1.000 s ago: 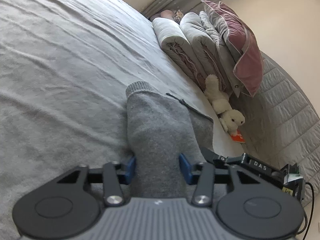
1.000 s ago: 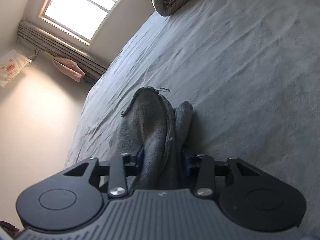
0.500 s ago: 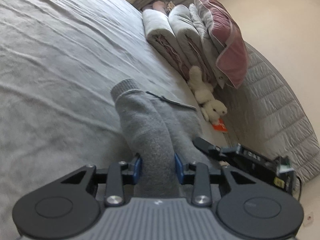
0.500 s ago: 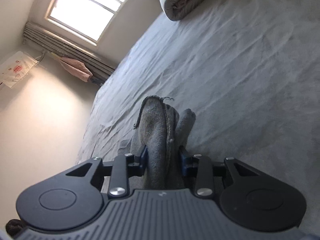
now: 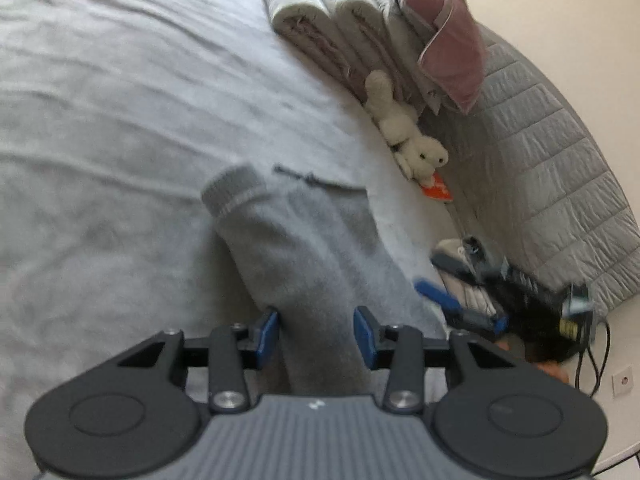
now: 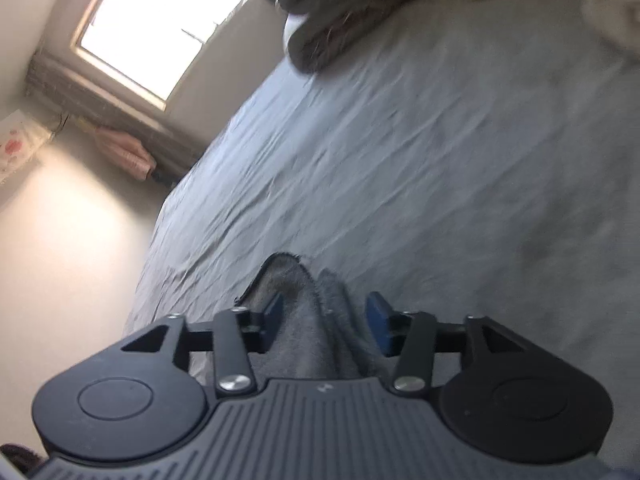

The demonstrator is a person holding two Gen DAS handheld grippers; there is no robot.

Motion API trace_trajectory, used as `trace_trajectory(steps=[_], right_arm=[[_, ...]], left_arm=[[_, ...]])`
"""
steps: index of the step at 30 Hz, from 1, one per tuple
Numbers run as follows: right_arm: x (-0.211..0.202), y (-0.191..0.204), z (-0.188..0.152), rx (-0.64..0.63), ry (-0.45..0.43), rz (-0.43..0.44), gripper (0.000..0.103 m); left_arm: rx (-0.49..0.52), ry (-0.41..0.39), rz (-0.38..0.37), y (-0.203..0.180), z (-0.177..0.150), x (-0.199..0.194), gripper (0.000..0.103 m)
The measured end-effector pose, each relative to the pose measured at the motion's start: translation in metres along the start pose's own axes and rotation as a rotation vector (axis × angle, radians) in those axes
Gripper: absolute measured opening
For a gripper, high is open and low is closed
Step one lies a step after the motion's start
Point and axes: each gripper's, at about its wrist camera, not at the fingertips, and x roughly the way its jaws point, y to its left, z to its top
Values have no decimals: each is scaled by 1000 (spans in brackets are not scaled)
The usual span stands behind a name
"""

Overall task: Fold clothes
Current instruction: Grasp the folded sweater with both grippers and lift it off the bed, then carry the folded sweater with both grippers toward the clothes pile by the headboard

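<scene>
The left gripper [image 5: 316,332] has its jaws opening, with a grey fold of the garment [image 5: 304,248] running between the blue pads; the left pad sits right at the cloth, the right pad shows a thin gap, so the pinch looks let go. The right gripper [image 6: 326,320] is opening too, and wider: a bunched grey ridge of the same garment [image 6: 308,312] lies between its pads, clear of the right pad, while contact at the left pad cannot be told through the blur.

Outward from the jaws, the garment lies on the bed [image 5: 120,120], a ribbed cuff [image 5: 234,190] pointing away in the left view and a dark edge seam [image 5: 312,179] beside it. Folded quilts [image 5: 320,20], a pink pillow [image 5: 452,40] and a soft toy [image 5: 404,136] sit well apart at the headboard [image 5: 552,168].

The step in hand looks like releasing a fold just laid down. The next move likely calls for drawing both grippers back without dragging the cloth, then finding a fresh edge to pinch for the next fold. The fleece may cling to a pad and pull the fold open.
</scene>
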Motion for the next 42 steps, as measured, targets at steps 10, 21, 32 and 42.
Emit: trace_trajectory(steps=[10,21,32,42], right_arm=[[-57,-12,-52,97,-47,0,74],[-48,4,-95,141,-47,37,75],[0,-10,-113,255,-208,24,55],[-16,-26,-95,352,-312,97,34]], left_arm=[[215,-71,78,5,58,3,60],[246,112,6,15,80,76,61],[-20,97,-98,40,75,102,51],[-164,17,-126,19,67,95,27]])
